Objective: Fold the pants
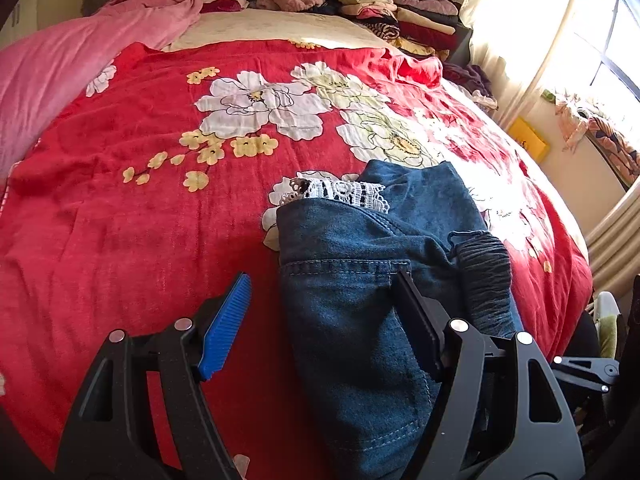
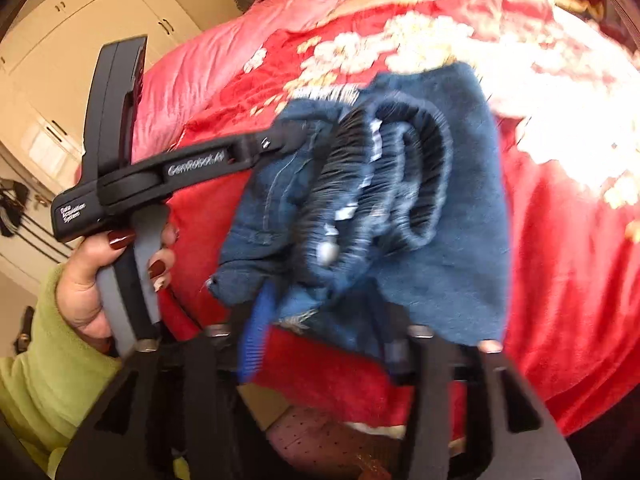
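Folded blue jeans [image 1: 360, 280] on a bed, flanked by two handheld grippers.

Lying on a red floral bedspread [image 1: 140, 220], near the front edge of the bed, folded into a thick bundle with white lace trim [image 1: 340, 192] poking out at the far end and a dark ribbed waistband [image 1: 488, 276] along the right side. Left gripper [image 1: 324, 308] low over the denim, jaws spread wide, blue ribbed pad [image 1: 224, 328] off to the left over bare bedspread, black pad resting on the jeans near a seam. Right gripper [image 2: 320, 336] blurred, jaws apart, denim bunched just ahead between them; contact impossible to tell. Left hand [image 2: 92, 276] with dark red nails and a green sleeve wrapped around the other gripper's handle. Pink quilt [image 1: 52, 68] and stacked folded clothes [image 1: 400, 12] at the head of the bed.
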Demonstrator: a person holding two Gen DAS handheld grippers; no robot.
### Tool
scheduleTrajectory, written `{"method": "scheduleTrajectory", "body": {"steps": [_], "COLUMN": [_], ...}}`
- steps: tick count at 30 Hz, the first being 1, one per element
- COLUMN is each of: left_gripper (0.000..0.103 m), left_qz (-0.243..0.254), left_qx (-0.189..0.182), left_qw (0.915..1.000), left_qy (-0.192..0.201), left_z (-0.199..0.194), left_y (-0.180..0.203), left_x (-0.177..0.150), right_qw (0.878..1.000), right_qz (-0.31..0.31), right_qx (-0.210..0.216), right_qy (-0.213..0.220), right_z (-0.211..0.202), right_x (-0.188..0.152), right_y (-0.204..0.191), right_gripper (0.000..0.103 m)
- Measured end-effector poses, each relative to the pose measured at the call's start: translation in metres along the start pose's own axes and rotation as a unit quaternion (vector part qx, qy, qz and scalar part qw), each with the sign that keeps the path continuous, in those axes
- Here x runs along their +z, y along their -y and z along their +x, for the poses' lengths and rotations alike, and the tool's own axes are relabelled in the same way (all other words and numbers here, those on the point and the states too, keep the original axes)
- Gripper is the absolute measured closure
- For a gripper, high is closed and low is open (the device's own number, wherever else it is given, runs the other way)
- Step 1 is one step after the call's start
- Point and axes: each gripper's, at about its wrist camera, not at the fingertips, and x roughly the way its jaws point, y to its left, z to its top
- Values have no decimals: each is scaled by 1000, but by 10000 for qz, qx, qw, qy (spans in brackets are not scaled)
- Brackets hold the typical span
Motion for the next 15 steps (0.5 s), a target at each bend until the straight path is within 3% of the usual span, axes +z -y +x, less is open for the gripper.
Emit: {"method": "scheduleTrajectory", "body": {"steps": [8,11,15], "left_gripper": [31,22,20], "left_qz": [30,23,-118], "left_qx": [10,27,5], "left_qw": [9998,9996,9997], "left_qy": [210,288,213], "left_z": [-21,-26,-22], "left_y": [4,3,-3], "left_x": [-2,-3,-8], "right_qw": [9978,9955,9939], "right_qz": [-60,-30,1], "right_qx": [-384,-583,-776], "right_qy": [546,744,778], "right_z": [-33,-45,-45], "right_x": [3,9,23], "right_y": [14,24,42], "right_gripper": [48,48,48]}}
